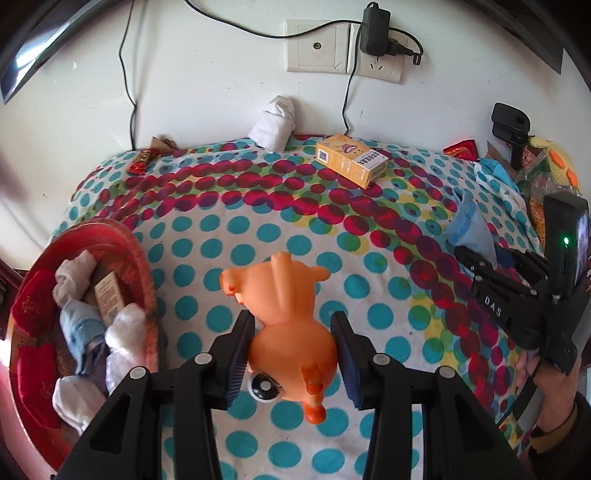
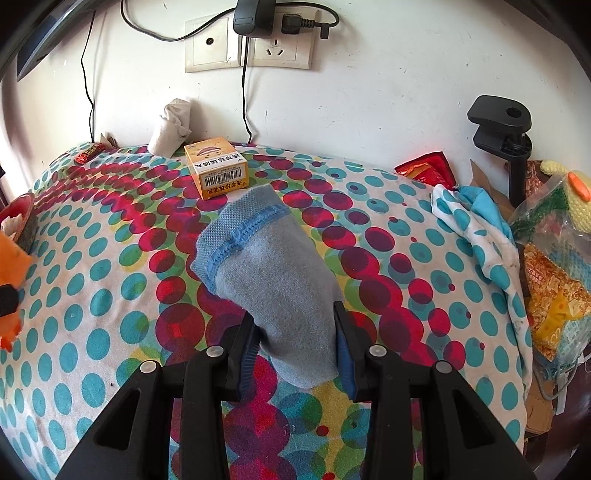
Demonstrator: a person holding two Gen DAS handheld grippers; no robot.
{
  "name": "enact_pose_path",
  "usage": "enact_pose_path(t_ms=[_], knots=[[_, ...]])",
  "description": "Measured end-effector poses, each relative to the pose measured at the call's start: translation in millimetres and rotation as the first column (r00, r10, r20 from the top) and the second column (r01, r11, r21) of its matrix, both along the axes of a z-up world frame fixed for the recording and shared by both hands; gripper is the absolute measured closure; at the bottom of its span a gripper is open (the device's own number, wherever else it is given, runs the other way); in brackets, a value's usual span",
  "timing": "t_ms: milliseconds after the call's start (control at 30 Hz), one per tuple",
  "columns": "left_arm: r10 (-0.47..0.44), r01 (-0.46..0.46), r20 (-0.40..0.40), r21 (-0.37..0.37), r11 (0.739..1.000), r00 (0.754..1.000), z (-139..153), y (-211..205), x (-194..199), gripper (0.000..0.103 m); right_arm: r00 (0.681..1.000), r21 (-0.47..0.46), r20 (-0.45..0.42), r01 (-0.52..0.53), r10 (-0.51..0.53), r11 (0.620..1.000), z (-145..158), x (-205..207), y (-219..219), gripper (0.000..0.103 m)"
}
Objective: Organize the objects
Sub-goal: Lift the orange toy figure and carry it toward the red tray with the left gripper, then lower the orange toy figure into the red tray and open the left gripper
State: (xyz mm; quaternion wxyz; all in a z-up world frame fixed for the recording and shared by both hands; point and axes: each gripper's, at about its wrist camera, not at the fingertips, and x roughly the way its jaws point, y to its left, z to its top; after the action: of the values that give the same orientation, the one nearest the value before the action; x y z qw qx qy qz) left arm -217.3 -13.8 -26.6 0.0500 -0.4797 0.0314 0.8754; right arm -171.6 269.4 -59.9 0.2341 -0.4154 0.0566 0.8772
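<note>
Orange toy [image 1: 284, 328] clamped in left gripper [image 1: 293, 325], sock [image 2: 273, 280] in right gripper [image 2: 295, 332]; carrying underway; next, release into basket [image 1: 144, 258] at nine o'clock.

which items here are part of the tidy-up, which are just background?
Job:
orange toy, in left gripper
grey sock, in right gripper
red basket
yellow box
rolled white sock

Background:
charger
wall sockets
black clamp

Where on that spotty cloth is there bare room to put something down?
The wide middle of the cloth is bare, bordered by the red basket, the orange box and the wall-side white sock. The right edge is crowded with snack bags.
</note>
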Motion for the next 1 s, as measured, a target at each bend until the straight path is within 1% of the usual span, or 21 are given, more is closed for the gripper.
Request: enact_pose_path(t_ms=[133,233,333,400,467,667,800,867,967,1000], knots=[[-0.012,0.011,-0.025,-0.029,1.000,1.000,9.6,-8.4,17.0,0.059,1.000,0.009,0.006,0.003,-0.003,1.000,-0.1,-0.8,-1.5,0.068],[-0.018,0.017,-0.043,-0.036,0.999,0.999,19.5,-18.4,30.7,0.059,1.000,0.010,0.007,0.006,-0.006,1.000,-0.1,-1.0,-2.1,0.068],[-0.014,0.012,-0.061,-0.044,0.999,0.998,28.4,-28.9,40.0,0.059,1.000,0.015,0.011,0.009,-0.009,1.000,-0.5,-1.3,-2.7,0.068],[0.003,-0.008,-0.079,-0.057,0.998,0.997,34.5,-40.1,45.7,0.059,1.000,0.019,0.014,0.011,-0.012,1.000,-0.8,-1.6,-3.3,0.068],[0.016,-0.020,-0.081,-0.050,0.999,0.997,38.9,-52.5,48.8,0.059,1.000,0.020,0.015,0.013,-0.013,1.000,-1.0,-2.4,-3.8,0.068],[0.102,-0.106,-0.084,-0.047,0.993,0.991,44.8,-98.0,56.0,0.059,1.000,0.020,0.015,0.021,-0.021,1.000,-0.8,-3.7,-5.4,0.067],[0.158,-0.164,-0.088,-0.065,0.984,0.984,44.6,-129.4,59.2,0.059,1.000,0.024,0.019,0.023,-0.024,0.999,-1.2,-4.9,-6.3,0.067],[0.176,-0.180,-0.086,-0.050,0.982,0.981,44.4,-145.2,60.4,0.059,0.999,0.027,0.021,0.024,-0.024,0.999,-1.3,-4.7,-6.2,0.067],[0.219,-0.221,-0.074,-0.007,0.975,0.973,46.0,-172.1,59.6,0.059,0.999,0.029,0.022,0.026,-0.027,0.999,-1.2,-5.7,-7.8,0.067],[0.244,-0.245,-0.079,-0.005,0.970,0.967,46.6,-183.2,59.2,0.059,0.999,0.030,0.023,0.027,-0.027,0.999,-1.2,-5.9,-8.1,0.067]])
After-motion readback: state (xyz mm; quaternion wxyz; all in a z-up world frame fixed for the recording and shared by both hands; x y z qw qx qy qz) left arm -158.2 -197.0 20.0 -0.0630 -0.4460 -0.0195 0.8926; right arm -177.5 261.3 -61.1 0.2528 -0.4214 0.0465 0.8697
